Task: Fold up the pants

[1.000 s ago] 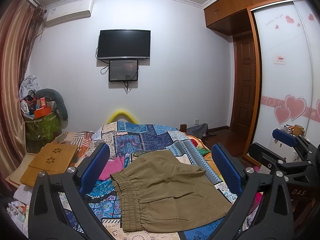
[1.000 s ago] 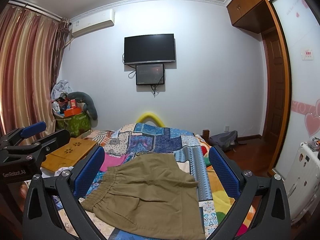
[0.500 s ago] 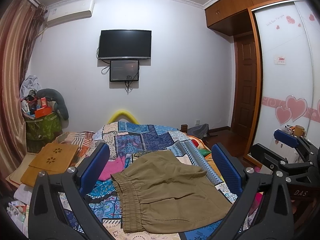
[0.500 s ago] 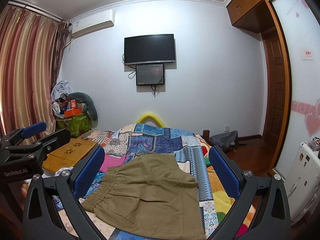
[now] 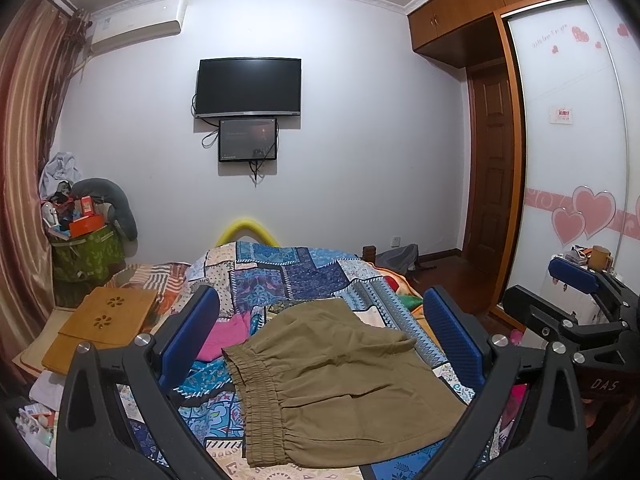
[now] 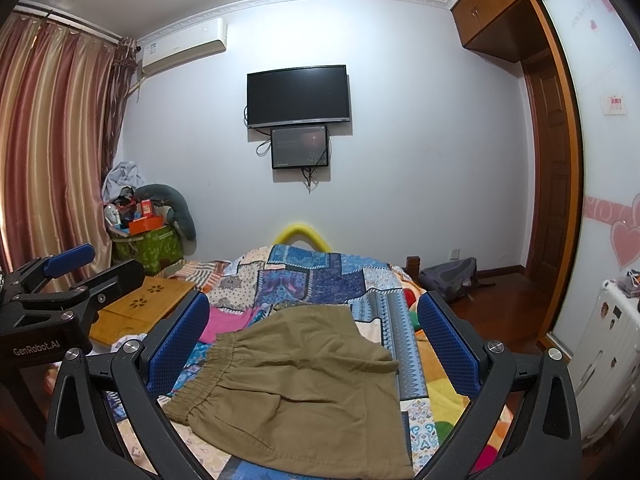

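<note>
Contents, listed left to right.

Striped curtain [image 6: 48, 152]: hangs along the left wall. Air conditioner [image 6: 182, 44] mounted high beside it.

Green bag [image 5: 86, 254]: stands in the left corner, heaped with boxes and cloth; a grey pillow [image 5: 116, 204] leans on it.

Wooden lap tray [image 5: 106, 320]: lies at the bed's left edge, flower cut-outs on top.

Left gripper [image 5: 320, 332]: held above the bed, blue pads spread wide, nothing between them. Its side also shows at the left edge of the right wrist view.

Patchwork quilt [image 6: 320, 276]: covers the bed, blue and multicoloured; a pink garment [image 6: 226, 322] lies on it near the left pad.

Pants [image 5: 340, 376]: olive, short-legged, lying flat on the quilt between both grippers' fingers, elastic waistband toward the left, not gripped by either.

Television [image 5: 248, 87]: on the far wall, with a smaller screen [image 5: 247, 140] just below.

Right gripper [image 6: 312, 330]: above the bed, fingers apart and empty.

Wardrobe [image 5: 580, 160]: right wall, white doors with pink hearts.
</note>
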